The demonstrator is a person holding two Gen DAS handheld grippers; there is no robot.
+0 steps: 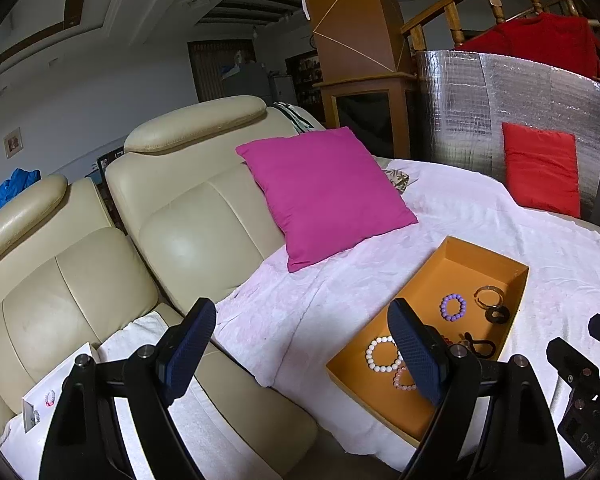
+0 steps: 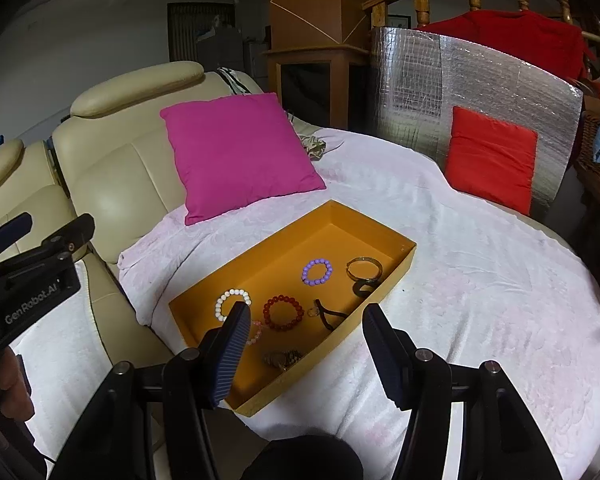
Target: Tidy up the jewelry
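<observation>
1. I had both grippers held above the sofa, neither touching anything. The orange tray (image 2: pixel 396 264) sat on the pale blanket (image 2: pixel 480 280), and all the jewelry I could see lay loose inside it.
2. In the tray: a white bracelet (image 2: pixel 225 301), a red bracelet (image 2: pixel 283 313), a purple bracelet (image 2: pixel 317 271), a gold bangle (image 2: pixel 364 267) at the far end, a dark looped cord (image 2: pixel 330 316), and a brownish piece (image 2: pixel 283 358) near the front wall that I couldn't identify.
3. Every piece I saw was already in the tray, so the scene fitted either a collecting job about finished or a sorting job with pieces yet to be taken out. I couldn't settle which.
4. A white card (image 1: pixel 56 384) on the seat at left seemed to carry small pieces, perhaps earrings; the view was too warped to be sure.
5. If a bracelet were to be lifted, I judged it best to come straight down over one side of the loop, pinch the beads across the strand, and keep clear of neighbours, since the beads would roll.
6. Left gripper (image 1: pixel 302 356): fingers spread wide, holding nothing.
7. Right gripper (image 2: pixel 306 354): fingers spread wide, empty, hanging over the tray's near corner.
</observation>
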